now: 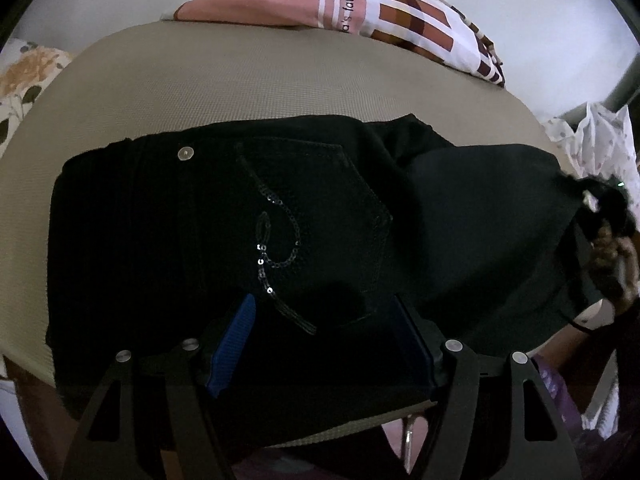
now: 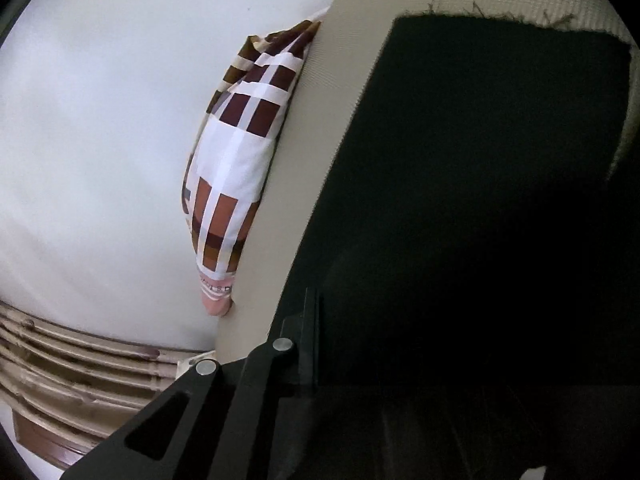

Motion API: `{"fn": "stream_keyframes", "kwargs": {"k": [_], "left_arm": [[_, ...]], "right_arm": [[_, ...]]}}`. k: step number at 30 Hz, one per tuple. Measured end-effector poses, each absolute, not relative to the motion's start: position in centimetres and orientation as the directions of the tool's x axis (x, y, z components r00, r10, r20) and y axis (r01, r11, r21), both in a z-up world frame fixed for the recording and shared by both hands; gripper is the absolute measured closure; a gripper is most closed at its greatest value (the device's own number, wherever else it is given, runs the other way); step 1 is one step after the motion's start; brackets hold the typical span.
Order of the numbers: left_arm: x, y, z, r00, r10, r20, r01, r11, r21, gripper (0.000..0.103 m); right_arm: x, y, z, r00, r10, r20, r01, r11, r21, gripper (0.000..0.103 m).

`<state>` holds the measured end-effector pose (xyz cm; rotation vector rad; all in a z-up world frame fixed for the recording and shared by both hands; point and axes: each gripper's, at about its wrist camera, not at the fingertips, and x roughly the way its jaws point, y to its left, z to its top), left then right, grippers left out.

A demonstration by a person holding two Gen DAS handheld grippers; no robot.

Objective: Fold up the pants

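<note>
We note black pants folded on the beige bed. Left gripper jaws apart above them; right gripper jaws together.

a patterned pillow lies at the beige mattress edge; floral cloth, perhaps bedding, beside it.

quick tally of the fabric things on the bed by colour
black: 1, the pants
pink, white and brown checked: 1, the pillow
beige: 1, the bed cover
total: 3
</note>
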<state>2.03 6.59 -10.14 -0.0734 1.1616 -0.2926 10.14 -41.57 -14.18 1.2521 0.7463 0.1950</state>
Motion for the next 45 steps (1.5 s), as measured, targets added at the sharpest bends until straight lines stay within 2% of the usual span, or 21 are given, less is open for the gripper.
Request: {"fn": "stream_keyframes", "kwargs": {"k": [5, 8, 12, 14, 15, 19, 20, 22, 24, 25, 27, 29, 33, 36, 38, 42, 45], "left_arm": [[1.8, 7.3, -10.0, 0.37, -0.267, -0.89, 0.191, 0.959, -0.209, 0.033], [1.6, 7.7, -10.1, 0.37, -0.277, -0.887, 0.185, 0.957, -0.222, 0.033], [1.2, 7.4, -10.3, 0.376, -0.25, -0.892, 0.208, 0.961, -0.181, 0.032], [1.2, 7.0, -10.3, 0.376, -0.232, -0.897, 0.225, 0.962, -0.154, 0.03], [1.2, 6.7, -10.4, 0.374, -0.222, -0.9, 0.237, 0.962, -0.139, 0.029], [1.1, 6.0, -10.6, 0.373, -0.194, -0.907, 0.267, 0.959, -0.095, 0.023], [1.2, 5.9, -10.7, 0.378, -0.193, -0.906, 0.27, 0.959, -0.091, 0.021], [1.1, 5.7, -10.8, 0.386, -0.187, -0.903, 0.272, 0.959, -0.083, 0.018], [1.1, 5.4, -10.9, 0.395, -0.177, -0.901, 0.272, 0.96, -0.07, 0.016], [1.0, 5.2, -11.0, 0.398, -0.172, -0.901, 0.274, 0.96, -0.062, 0.014], [1.0, 4.9, -11.2, 0.402, -0.158, -0.902, 0.283, 0.958, -0.041, 0.012], [1.1, 4.7, -11.2, 0.402, -0.146, -0.904, 0.289, 0.957, -0.026, 0.012], [1.2, 5.0, -11.2, 0.406, -0.155, -0.901, 0.277, 0.96, -0.04, 0.012], [1.5, 4.7, -11.2, 0.401, -0.145, -0.905, 0.277, 0.96, -0.031, 0.009], [1.6, 4.5, -11.2, 0.398, -0.13, -0.908, 0.279, 0.96, -0.015, 0.008], [1.7, 4.4, -11.1, 0.395, -0.125, -0.91, 0.273, 0.962, -0.014, 0.006], [1.6, 4.6, -11.1, 0.4, -0.137, -0.906, 0.266, 0.963, -0.028, 0.006]], "right_arm": [[4.8, -41.6, -7.9, 0.799, 0.484, -0.358, 0.16, 0.403, 0.901, 0.098], [0.3, -42.0, -6.5, 0.8, 0.464, -0.381, 0.166, 0.439, 0.883, 0.098], [-5.5, -42.0, -12.8, 0.719, 0.474, -0.508, 0.326, 0.416, 0.849, 0.098], [-6.6, -42.0, -16.6, 0.689, 0.514, -0.511, 0.385, 0.337, 0.859, 0.099], [-7.5, -42.3, -18.2, 0.717, 0.525, -0.46, 0.381, 0.258, 0.888, 0.102], [-7.9, -44.1, -18.1, 0.798, 0.516, -0.31, 0.284, 0.132, 0.95, 0.09], [-7.8, -44.7, -17.5, 0.811, 0.501, -0.302, 0.264, 0.149, 0.953, 0.088], [-7.6, -46.3, -16.5, 0.836, 0.469, -0.284, 0.231, 0.169, 0.958, 0.072], [-7.1, -48.1, -16.5, 0.859, 0.429, -0.279, 0.231, 0.161, 0.959, 0.068], [-6.9, -48.8, -16.7, 0.866, 0.417, -0.276, 0.231, 0.155, 0.96, 0.075], [-6.4, -50.1, -16.5, 0.864, 0.393, -0.315, 0.25, 0.21, 0.945, 0.098], [-6.8, -51.0, -16.0, 0.866, 0.353, -0.355, 0.273, 0.262, 0.926, 0.098], [-10.4, -52.3, -14.6, 0.914, 0.232, -0.332, 0.253, 0.313, 0.916, 0.099], [-11.0, -52.3, -17.7, 0.876, 0.286, -0.388, 0.304, 0.296, 0.906, 0.099], [-11.0, -52.2, -19.4, 0.876, 0.327, -0.355, 0.289, 0.232, 0.929, 0.103], [-12.5, -53.2, -20.4, 0.895, 0.394, -0.21, 0.2, 0.067, 0.977, 0.09], [-13.6, -53.6, -20.6, 0.897, 0.414, -0.156, 0.172, -0.002, 0.985, 0.05]]}}
